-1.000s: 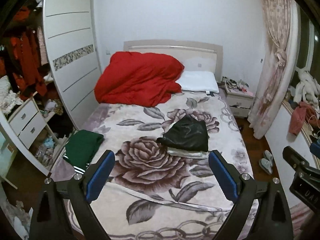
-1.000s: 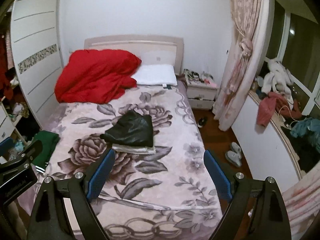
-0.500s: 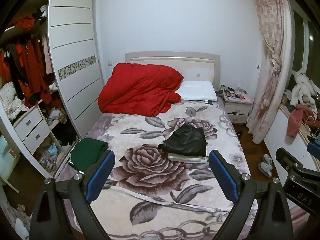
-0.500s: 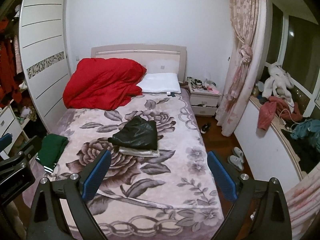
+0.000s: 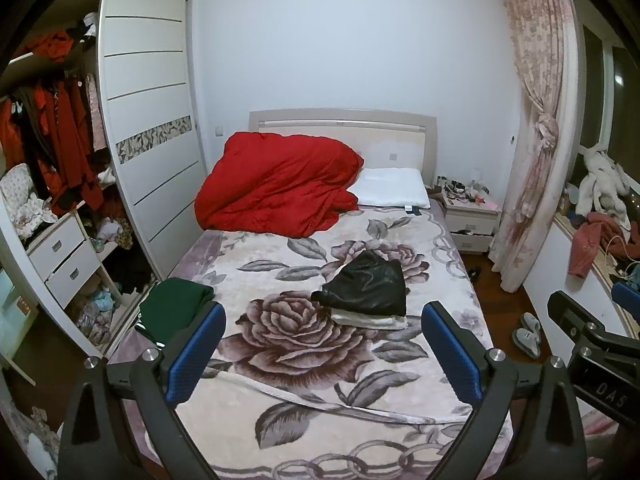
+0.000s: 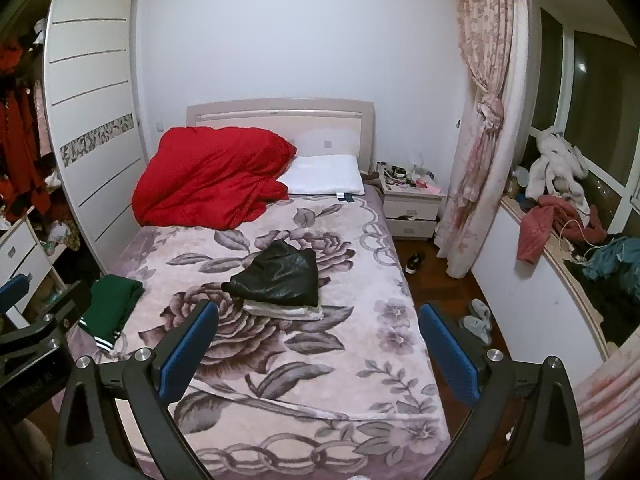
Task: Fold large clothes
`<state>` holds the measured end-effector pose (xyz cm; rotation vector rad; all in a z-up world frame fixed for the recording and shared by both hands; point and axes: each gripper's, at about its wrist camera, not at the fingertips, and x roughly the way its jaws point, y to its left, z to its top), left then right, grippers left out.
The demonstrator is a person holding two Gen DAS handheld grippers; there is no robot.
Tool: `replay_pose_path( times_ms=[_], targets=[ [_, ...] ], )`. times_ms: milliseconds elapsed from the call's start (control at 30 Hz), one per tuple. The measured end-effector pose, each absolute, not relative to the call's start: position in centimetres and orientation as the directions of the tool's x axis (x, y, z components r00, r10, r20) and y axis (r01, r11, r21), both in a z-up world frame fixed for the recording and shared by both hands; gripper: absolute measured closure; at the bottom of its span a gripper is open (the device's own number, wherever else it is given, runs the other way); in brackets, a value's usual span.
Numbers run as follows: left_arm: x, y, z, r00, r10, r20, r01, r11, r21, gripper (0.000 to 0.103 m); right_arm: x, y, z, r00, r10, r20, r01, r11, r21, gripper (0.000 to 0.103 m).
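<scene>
Left gripper (image 5: 322, 344), right gripper (image 6: 318, 344): both raised, pulled back since second ago; jaws spread, nothing held. Black garment (image 5: 366, 288) folded atop pale stack; green garment (image 5: 172, 308) likely next.

We see a white wall (image 5: 340, 40), a bed (image 5: 320, 420) under a floral blanket, a white wardrobe (image 5: 152, 140), a nightstand (image 6: 412, 208), pink curtains (image 6: 488, 120) and dark windows (image 6: 600, 92).

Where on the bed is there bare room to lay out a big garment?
Free: the blanket at the foot end, below the black folded pile, and the strip between it and the green garment. Crowded: the head end, under the red duvet and pillow.
</scene>
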<state>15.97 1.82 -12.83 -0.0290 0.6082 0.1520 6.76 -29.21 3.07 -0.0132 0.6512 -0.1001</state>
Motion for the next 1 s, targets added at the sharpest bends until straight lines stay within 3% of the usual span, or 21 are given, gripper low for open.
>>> replay_pose_path(
  times_ms=[1000],
  targets=[
    [14.8, 0.2, -12.2, 0.814, 0.153, -0.561, -0.157, 0.987, 0.041, 0.002, 5.3, -29.7, 3.4, 0.791, -0.104, -0.603, 0.102, 0.994, -0.038, 0.001]
  ],
)
